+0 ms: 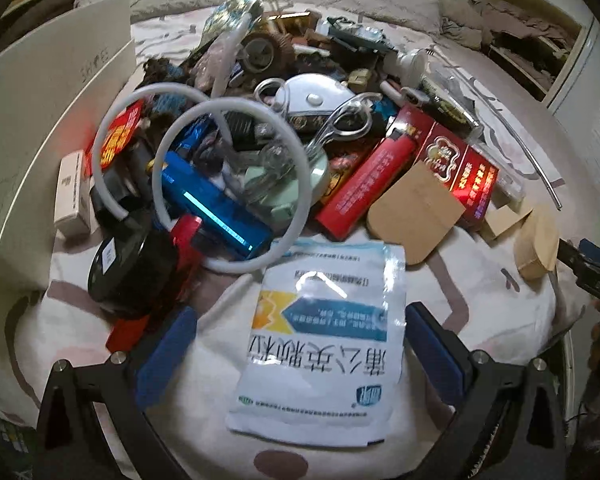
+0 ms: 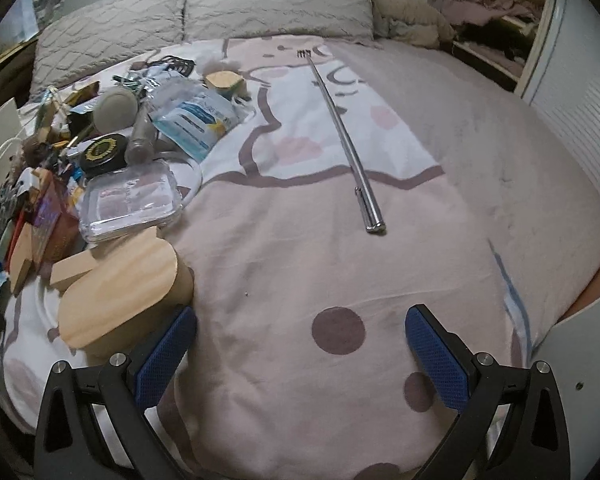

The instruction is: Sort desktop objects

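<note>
A heap of mixed objects lies on a bed. In the left wrist view a white and blue medicine sachet [image 1: 320, 340] lies flat between the fingers of my left gripper [image 1: 300, 356], which is open and not closed on it. Behind it are a blue metallic cylinder [image 1: 212, 204], a white tube loop [image 1: 236, 184], a black jar [image 1: 128, 268], a red lighter [image 1: 368, 184] and a red box [image 1: 460, 164]. In the right wrist view my right gripper [image 2: 300, 356] stands open over bare bedspread, with a wooden oval box [image 2: 124, 300] beside its left finger.
A long telescopic metal fork [image 2: 348, 148] lies alone on the bedspread. A clear plastic case [image 2: 132, 200], a black lidded tin [image 2: 102, 152] and another sachet [image 2: 196, 120] sit in the heap. A white box [image 1: 40, 140] stands at the left. Pillows [image 2: 260, 4] line the back.
</note>
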### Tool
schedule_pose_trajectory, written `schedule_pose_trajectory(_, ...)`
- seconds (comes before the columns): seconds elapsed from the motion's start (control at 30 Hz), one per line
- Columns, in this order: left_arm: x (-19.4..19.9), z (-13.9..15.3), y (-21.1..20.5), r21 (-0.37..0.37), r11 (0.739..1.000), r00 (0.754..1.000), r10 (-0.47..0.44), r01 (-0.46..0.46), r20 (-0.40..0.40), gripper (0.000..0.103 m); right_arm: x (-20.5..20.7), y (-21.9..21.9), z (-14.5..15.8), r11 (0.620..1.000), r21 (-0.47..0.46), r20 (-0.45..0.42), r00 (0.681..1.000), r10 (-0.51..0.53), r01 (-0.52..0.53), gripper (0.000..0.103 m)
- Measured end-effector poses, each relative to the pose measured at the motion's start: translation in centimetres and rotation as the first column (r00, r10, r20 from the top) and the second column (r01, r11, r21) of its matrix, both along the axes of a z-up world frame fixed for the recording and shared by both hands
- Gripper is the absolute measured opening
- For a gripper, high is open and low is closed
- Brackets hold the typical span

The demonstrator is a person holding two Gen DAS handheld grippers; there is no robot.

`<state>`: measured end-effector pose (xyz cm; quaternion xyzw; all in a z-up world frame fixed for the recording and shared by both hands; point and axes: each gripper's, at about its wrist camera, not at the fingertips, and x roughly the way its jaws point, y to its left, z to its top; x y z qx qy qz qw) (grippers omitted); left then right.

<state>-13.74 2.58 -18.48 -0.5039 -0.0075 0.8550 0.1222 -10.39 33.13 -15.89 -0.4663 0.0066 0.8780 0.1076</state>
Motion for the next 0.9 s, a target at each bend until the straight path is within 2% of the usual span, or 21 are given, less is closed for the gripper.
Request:
schedule_pose_trajectory(0.1,-0.2,0.3,0.3,0.044,0.999,0.999,-0.025,0.026,-0.028,0.103,0.2,0.7,0.4,0.999,-0.049,0.001,1.000,0.004,-0.004,0.103)
schedule_pose_trajectory(0.33,-0.4,0.7,2.4,0.087,0.988,0.989,-0.117,0.125,-0.085,0.103,-0.1,1.4,1.5,0.978,-0.205,-0.031,0.999,-0.038,0.031,0.103)
schedule_pose_trajectory(0.63,1.3,1.5,4.6,0.157,0.938,0.950,-0.294,0.308,-0.109,0.103,-1.4,-0.9,1.7,0.968,-0.250,-0.035,0.999,0.019,-0.027,0.103)
schedule_pose_trajectory(0.9,2.9,2.9,1.8,0.119,0.968,0.971,-0.210,0.223,-0.111,0.103,-3.4,-3.4,1.8,0.941,-0.310,-0.060,0.990,0.126,-0.138,0.103)
